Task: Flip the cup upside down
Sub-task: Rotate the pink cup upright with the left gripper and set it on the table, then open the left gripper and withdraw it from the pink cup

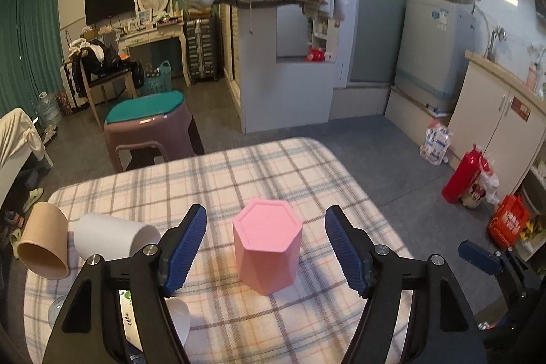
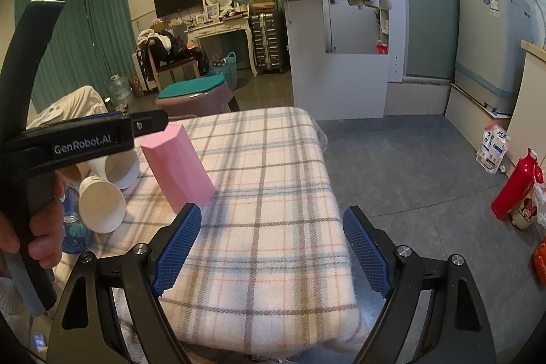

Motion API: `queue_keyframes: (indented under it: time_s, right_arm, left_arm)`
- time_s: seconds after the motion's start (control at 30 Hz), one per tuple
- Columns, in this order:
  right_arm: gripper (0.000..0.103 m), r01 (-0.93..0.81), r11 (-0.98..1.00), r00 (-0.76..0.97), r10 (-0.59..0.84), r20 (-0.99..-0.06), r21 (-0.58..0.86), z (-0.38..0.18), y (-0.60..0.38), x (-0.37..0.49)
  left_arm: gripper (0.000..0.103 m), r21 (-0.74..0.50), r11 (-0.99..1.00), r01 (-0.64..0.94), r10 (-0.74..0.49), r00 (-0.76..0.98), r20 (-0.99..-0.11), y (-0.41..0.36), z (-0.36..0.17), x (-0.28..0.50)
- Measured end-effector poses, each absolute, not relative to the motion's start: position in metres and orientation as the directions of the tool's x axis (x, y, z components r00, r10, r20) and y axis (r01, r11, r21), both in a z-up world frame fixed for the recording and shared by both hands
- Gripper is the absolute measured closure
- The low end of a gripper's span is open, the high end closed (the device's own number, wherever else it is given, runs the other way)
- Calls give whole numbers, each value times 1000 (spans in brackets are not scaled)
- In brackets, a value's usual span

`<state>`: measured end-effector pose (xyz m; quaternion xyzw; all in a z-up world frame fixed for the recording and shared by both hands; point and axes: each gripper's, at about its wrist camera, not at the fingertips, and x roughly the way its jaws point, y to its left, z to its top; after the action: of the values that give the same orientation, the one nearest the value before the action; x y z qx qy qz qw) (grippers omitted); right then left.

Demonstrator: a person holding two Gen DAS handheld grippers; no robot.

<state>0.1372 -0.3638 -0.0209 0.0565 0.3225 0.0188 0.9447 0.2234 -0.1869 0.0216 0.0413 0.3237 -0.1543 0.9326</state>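
The table (image 1: 239,173), under its plaid cloth, carries everything. On it the pink cup (image 1: 267,246) stands upside down, flat base up, just ahead of my left gripper (image 1: 266,249) and centred in its gap. Those jaws are spread wide, touching nothing. My right gripper (image 2: 271,249) is likewise released, over bare cloth, with the cup ahead and to its left.

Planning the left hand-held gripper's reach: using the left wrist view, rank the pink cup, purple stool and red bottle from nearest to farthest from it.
1. Pink hexagonal cup: between the open left hand-held gripper fingers, on the plaid cloth.
2. Purple stool: beyond the table, left.
3. Red bottle: floor, far right; close with stool.
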Motion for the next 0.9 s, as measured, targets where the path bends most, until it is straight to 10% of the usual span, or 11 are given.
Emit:
queue_keyframes:
  time_s: [0.9]
  right_arm:
    - [18,-69,995,859,98,-503,76,8,-338,82]
  left_arm:
    - [22,-116,965,234,-262,863,-432,-119,23,126]
